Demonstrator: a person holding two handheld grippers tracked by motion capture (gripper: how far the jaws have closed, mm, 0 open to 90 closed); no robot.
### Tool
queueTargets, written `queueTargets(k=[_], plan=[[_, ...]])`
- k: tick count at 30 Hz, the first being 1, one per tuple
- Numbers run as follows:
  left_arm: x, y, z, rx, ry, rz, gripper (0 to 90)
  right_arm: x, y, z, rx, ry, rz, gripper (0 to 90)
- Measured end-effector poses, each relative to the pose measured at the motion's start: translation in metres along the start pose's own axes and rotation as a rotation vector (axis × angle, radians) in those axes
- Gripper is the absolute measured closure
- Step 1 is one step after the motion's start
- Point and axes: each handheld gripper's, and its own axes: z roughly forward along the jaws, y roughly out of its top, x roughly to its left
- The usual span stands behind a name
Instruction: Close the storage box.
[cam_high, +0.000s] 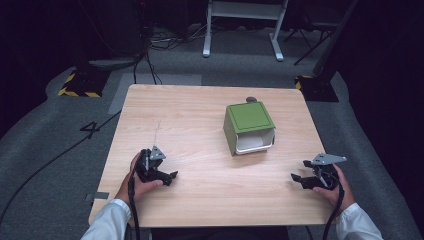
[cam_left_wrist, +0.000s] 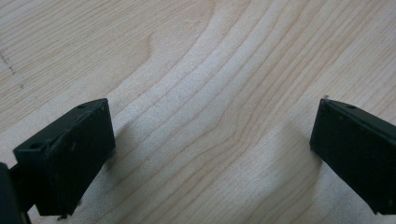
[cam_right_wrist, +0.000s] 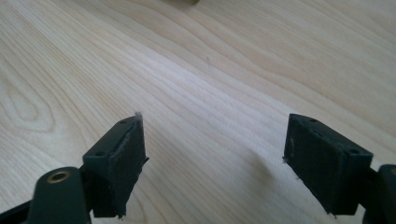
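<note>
Both claws rest low on the wooden table (cam_high: 200, 125), jaws spread and holding nothing: left gripper (cam_high: 169, 178), right gripper (cam_high: 299, 179). Beyond and between them (nearer the right one) lies the green bin (cam_high: 248, 126), tipped on its side.

matt pale wood table (cam_high: 200, 125); smooth green plastic bin (cam_high: 248, 126).

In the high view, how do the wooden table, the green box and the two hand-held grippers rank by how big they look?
1. Wooden table, by far the largest.
2. Green box.
3. Left gripper and right gripper: they look about alike, so no ranking between them. Both have open jaws and hold nothing.
</note>
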Motion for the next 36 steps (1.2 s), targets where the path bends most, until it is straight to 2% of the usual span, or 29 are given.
queueTargets(k=[4, 6, 10, 36], plan=[[-0.001, 0.000, 0.000, -0.001, -0.001, -0.004, 0.2, -0.006, -0.015, 0.000, 0.001, -0.014, 0.044, 19.2], [-0.001, 0.000, 0.000, -0.001, -0.001, -0.004, 0.2, -0.008, -0.022, -0.002, -0.028, -0.012, 0.070, 18.9], [-0.001, 0.000, 0.000, -0.001, -0.001, -0.004, 0.2, -0.009, -0.027, -0.004, -0.047, -0.060, 0.111, 16.7], [-0.001, -0.002, -0.002, 0.001, -0.005, 0.002, 0.2, -0.009, -0.028, -0.004, -0.045, -0.065, 0.112, 15.7]])
